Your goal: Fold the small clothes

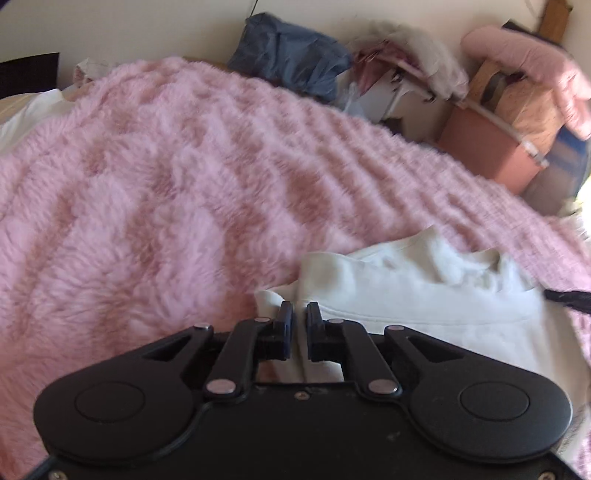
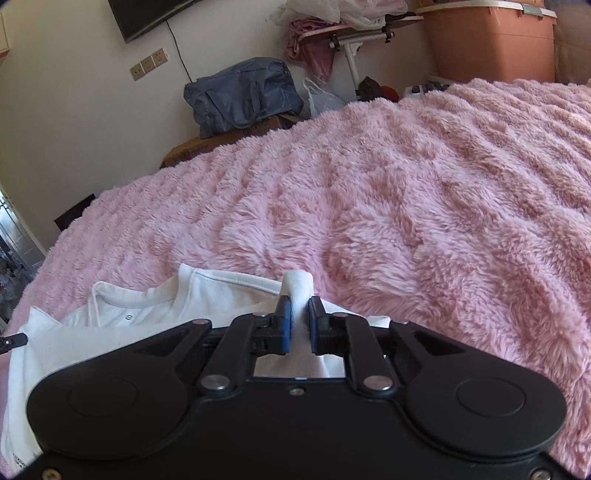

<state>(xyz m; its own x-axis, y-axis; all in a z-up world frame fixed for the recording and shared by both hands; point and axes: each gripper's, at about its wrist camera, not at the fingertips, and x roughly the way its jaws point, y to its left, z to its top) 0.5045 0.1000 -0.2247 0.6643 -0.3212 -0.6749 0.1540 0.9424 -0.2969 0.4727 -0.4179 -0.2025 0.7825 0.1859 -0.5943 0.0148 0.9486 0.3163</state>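
Observation:
A small white garment (image 1: pixel 424 291) lies on the pink fluffy blanket (image 1: pixel 166 184). In the left wrist view my left gripper (image 1: pixel 298 314) is shut on a fold of the garment at its left edge. In the right wrist view the same white garment (image 2: pixel 147 317) spreads to the left, its neckline and a snap button showing. My right gripper (image 2: pixel 298 308) is shut on a bunched bit of the garment's edge, which sticks up between the fingers. The other gripper's tip (image 2: pixel 13 339) shows at the far left.
The pink blanket (image 2: pixel 406 203) covers the whole bed. Beyond its far edge stand a blue bag (image 2: pixel 243 96), cardboard boxes (image 2: pixel 192 151), a rack with clothes (image 2: pixel 347 33) and a pink storage bin (image 2: pixel 491 40). A white pillow (image 1: pixel 33 110) lies at the far left.

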